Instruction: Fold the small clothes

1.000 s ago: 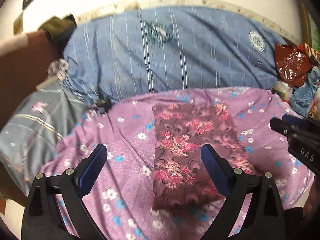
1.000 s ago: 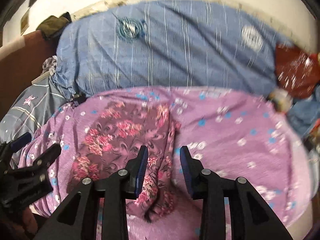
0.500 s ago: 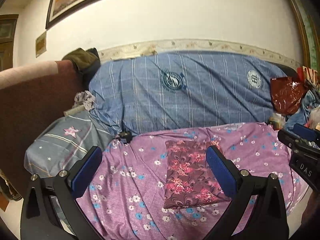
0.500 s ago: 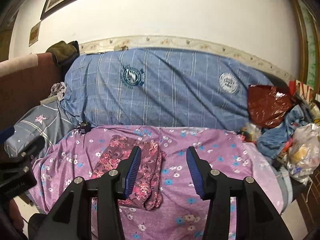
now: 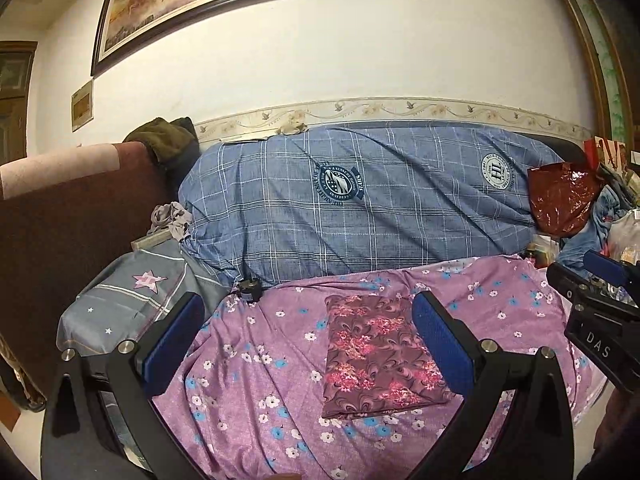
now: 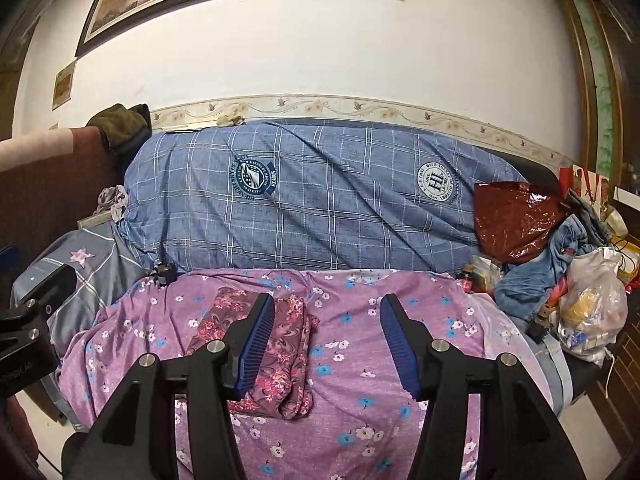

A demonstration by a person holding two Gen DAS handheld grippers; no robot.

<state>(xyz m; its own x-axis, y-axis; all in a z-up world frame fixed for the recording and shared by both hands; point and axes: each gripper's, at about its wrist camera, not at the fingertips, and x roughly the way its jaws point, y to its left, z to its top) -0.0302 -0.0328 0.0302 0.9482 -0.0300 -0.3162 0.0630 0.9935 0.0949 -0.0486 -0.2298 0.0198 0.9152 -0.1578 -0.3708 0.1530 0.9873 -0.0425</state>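
Note:
A small maroon garment with pink flowers (image 5: 376, 356) lies folded into a flat rectangle on the purple floral sheet (image 5: 260, 380). In the right wrist view the garment (image 6: 288, 344) lies left of centre, partly behind the left finger. My left gripper (image 5: 308, 344) is open and empty, held back above the sheet. My right gripper (image 6: 328, 340) is open and empty, also held back from the garment. The right gripper shows at the right edge of the left wrist view (image 5: 596, 320).
A blue checked cover (image 5: 360, 200) drapes the sofa back. A grey star pillow (image 5: 132, 292) lies at the left. A red shiny bag (image 6: 516, 220), denim clothes (image 6: 556, 264) and a plastic bag (image 6: 592, 304) pile at the right end. A small black object (image 5: 248, 286) sits at the seat's back.
Both grippers have pulled back and up from the folded garment, so more wall and sofa show. The right gripper has opened wider. The garment stays flat on the sheet.

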